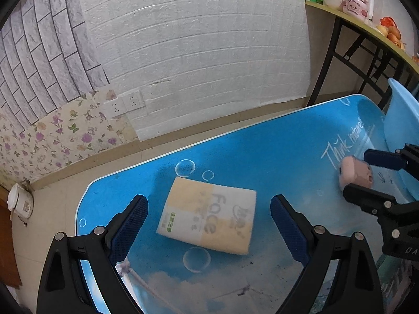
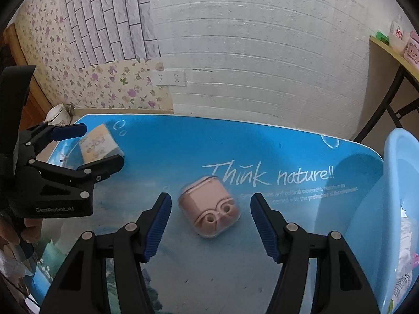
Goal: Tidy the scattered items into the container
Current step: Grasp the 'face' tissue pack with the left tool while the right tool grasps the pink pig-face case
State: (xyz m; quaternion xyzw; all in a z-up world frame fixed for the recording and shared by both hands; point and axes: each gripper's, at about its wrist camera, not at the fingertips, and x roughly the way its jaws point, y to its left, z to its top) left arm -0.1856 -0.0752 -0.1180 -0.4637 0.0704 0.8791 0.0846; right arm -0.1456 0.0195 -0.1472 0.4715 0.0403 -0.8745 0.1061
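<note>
A yellow-and-white tissue pack (image 1: 209, 217) lies flat on the blue printed table (image 1: 262, 151). My left gripper (image 1: 209, 198) hangs over it, open, one finger on each side and neither pad touching. A pink earbud case (image 2: 209, 209) sits near the "Think nature" lettering. My right gripper (image 2: 210, 196) is open around it, with gaps on both sides. From the right wrist view, the left gripper (image 2: 102, 144) straddles the tissue pack (image 2: 91, 144). In the left wrist view, the right gripper (image 1: 356, 172) brackets the pink case (image 1: 354, 174). A light blue basin (image 2: 392, 178) stands at the table's right end.
The basin (image 1: 403, 110) holds some white and pink items (image 2: 406, 235). Behind it stands a black-legged side table (image 1: 348, 18) loaded with small things. A white pot (image 1: 19, 201) sits on the floor by the wall. The table's far edge runs along the wall.
</note>
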